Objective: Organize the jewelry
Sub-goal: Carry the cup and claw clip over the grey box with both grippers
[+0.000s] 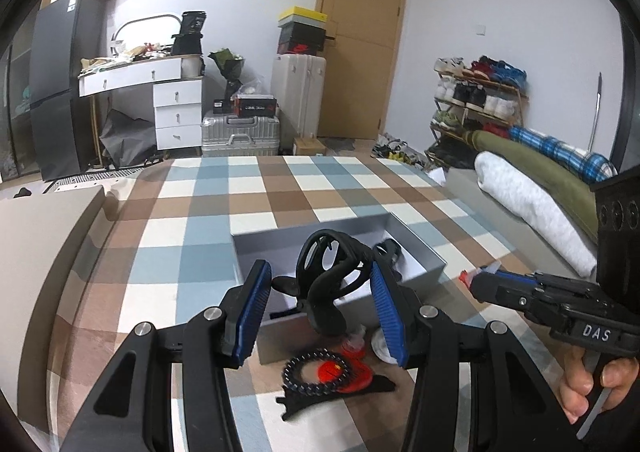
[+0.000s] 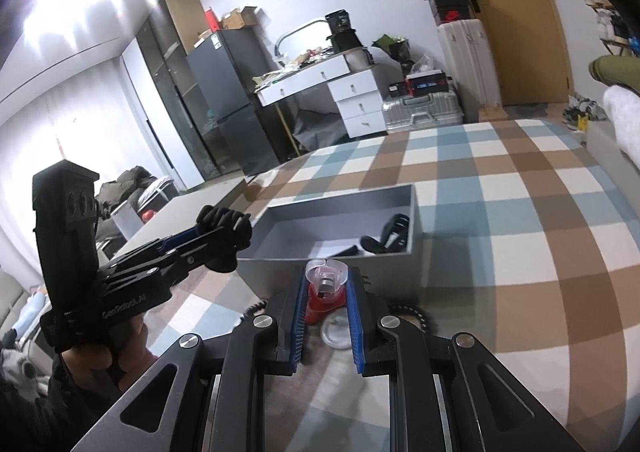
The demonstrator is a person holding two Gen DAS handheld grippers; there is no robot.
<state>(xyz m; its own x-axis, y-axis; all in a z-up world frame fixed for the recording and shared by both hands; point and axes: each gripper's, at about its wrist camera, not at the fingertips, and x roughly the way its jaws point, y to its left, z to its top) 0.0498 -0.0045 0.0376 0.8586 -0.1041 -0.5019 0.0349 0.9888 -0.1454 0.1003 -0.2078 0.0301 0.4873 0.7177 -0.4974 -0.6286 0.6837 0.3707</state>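
My left gripper (image 1: 320,267) is shut on a black hair claw clip (image 1: 328,292), held in the air over the near edge of an open grey box (image 1: 280,248). From the right wrist view, that left gripper (image 2: 224,230) hangs left of the box (image 2: 392,272), and another black clip (image 2: 394,234) lies inside. My right gripper (image 2: 326,275) is shut on a small red and clear case (image 2: 325,294) just in front of the box. In the left wrist view, the right gripper (image 1: 471,279) comes in from the right with the case at its tip.
On the plaid bedspread (image 1: 248,195), below the grippers, lie a black beaded bracelet (image 1: 316,372), a red piece (image 1: 340,368), a flat black clip (image 1: 360,390) and a clear round lid (image 2: 336,332). Rolled blankets (image 1: 532,203) line the right side. Suitcases and a dresser stand beyond the bed.
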